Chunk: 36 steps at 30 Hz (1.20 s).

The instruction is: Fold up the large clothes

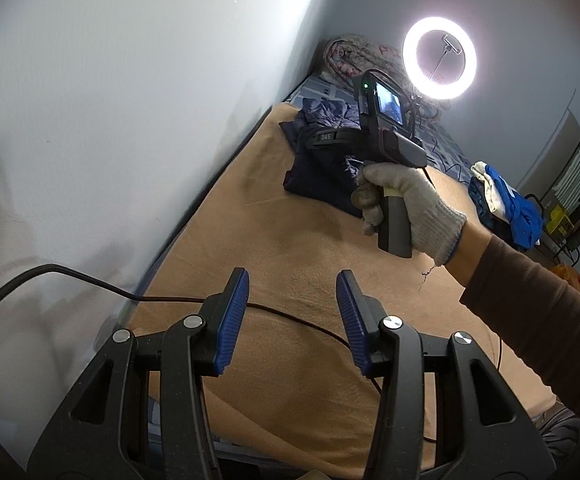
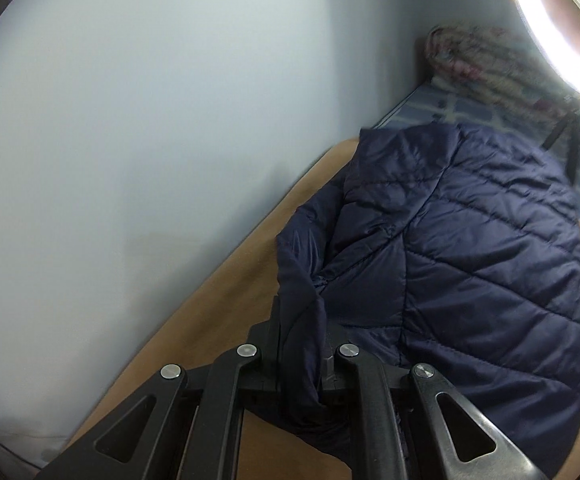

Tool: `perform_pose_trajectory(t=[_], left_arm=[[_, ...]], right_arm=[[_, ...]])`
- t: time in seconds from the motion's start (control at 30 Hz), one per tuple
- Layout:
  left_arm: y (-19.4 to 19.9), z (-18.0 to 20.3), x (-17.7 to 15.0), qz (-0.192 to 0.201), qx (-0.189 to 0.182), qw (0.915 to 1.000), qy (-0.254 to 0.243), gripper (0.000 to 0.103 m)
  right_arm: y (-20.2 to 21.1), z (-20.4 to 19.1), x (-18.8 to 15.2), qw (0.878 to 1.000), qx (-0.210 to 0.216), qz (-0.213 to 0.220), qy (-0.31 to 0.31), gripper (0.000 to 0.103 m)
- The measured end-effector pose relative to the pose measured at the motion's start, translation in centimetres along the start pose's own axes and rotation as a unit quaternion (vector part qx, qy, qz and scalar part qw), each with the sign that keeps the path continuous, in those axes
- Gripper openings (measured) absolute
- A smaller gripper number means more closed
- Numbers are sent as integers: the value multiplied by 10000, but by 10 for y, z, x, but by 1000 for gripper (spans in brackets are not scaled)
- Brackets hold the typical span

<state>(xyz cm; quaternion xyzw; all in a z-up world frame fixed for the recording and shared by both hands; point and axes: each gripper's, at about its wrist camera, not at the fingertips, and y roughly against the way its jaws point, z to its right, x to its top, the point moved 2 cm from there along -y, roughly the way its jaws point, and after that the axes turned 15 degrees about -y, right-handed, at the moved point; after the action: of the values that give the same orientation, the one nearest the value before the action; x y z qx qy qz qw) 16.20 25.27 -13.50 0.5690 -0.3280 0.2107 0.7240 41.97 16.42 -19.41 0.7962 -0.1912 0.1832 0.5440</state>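
**Right wrist view: navy quilted jacket bunched between the tongs**

Right wrist camera looks down on a navy quilted jacket (image 2: 469,248), shiny, stitched in diagonal lines, lying folded on the tan blanket (image 2: 218,300) near the wall. A dark fold of its edge runs up between the two sides of the right gripper (image 2: 301,356), which are close together with the cloth pinched between them; no earlier picture is there to compare. The picture is slightly blurred.

From the left wrist camera the same jacket (image 1: 321,160) shows far up the bed as a dark heap, partly hidden by the right gripper (image 1: 329,136) held in a grey knit glove (image 1: 405,208) with a brown sleeve behind it. The left gripper (image 1: 293,320) stands with its blue ribbed pads (image 1: 234,316) apart, nothing between them, a black cable (image 1: 90,280) crossing behind.

A small label on the right tool is too blurred to read.

The blanket covers a bed against a pale wall (image 1: 130,100). At the far end lie a rolled patterned quilt (image 1: 353,60) and a lit ring light (image 1: 439,58); blue and white clothes (image 1: 505,204) are piled at the right edge
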Motion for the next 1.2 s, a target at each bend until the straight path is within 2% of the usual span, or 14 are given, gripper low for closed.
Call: perform_pose_trajectory(t=[0.03, 0.1, 0.17, 0.3, 0.4, 0.57, 0.67, 0.8, 0.87, 0.9, 0.93, 1.03, 1.13, 1.2], left_arm=[[-2, 1, 0, -14, -4, 10000, -5, 46], [-7, 5, 2, -39, -7, 10000, -61, 46], [-10, 6, 3, -52, -6, 9999, -136, 46], [-27, 18, 25, 67, -57, 9990, -432, 46], [-47, 22, 51, 250, -87, 9982, -541, 46], [-91, 26, 100, 455, 91, 9966, -686, 46], [-122, 26, 128, 517, 292, 9945, -867, 46], [-173, 16, 156, 333, 472, 9943, -893, 46], [-203, 10, 165, 184, 635, 9935, -924, 46], [-214, 6, 166, 121, 707, 9930, -937, 46], [-226, 2, 166, 44, 754, 9927, -938, 46], [-269, -16, 160, -360, 852, 9928, -763, 46], [-296, -33, 144, -681, 1008, 9904, -654, 46], [-309, -43, 134, -800, 827, 9923, -460, 46]], right_arm=[[-3, 3, 2, 9997, 168, -142, -61, 28], [2, 8, 2, 9943, 923, -459, -282, 43], [20, 14, 3, 9890, 1378, -438, -306, 43], [73, 43, 4, 9864, 1597, -48, -382, 43], [107, 76, 5, 9896, 1331, 334, -437, 43], [139, 137, -2, 9958, 268, 770, -405, 43], [144, 175, -7, 9935, 59, 906, -690, 43], [141, 210, -15, 9893, 31, 944, -1109, 43], [134, 218, -18, 9889, 17, 761, -1273, 50], [129, 221, -21, 9887, 31, 690, -1328, 59], [126, 223, -22, 9885, 24, 653, -1360, 66], [113, 226, -28, 9883, -1, 574, -1414, 67], [95, 233, -31, 9879, 49, 417, -1492, 69], [87, 238, -34, 9870, 132, 337, -1568, 74]])
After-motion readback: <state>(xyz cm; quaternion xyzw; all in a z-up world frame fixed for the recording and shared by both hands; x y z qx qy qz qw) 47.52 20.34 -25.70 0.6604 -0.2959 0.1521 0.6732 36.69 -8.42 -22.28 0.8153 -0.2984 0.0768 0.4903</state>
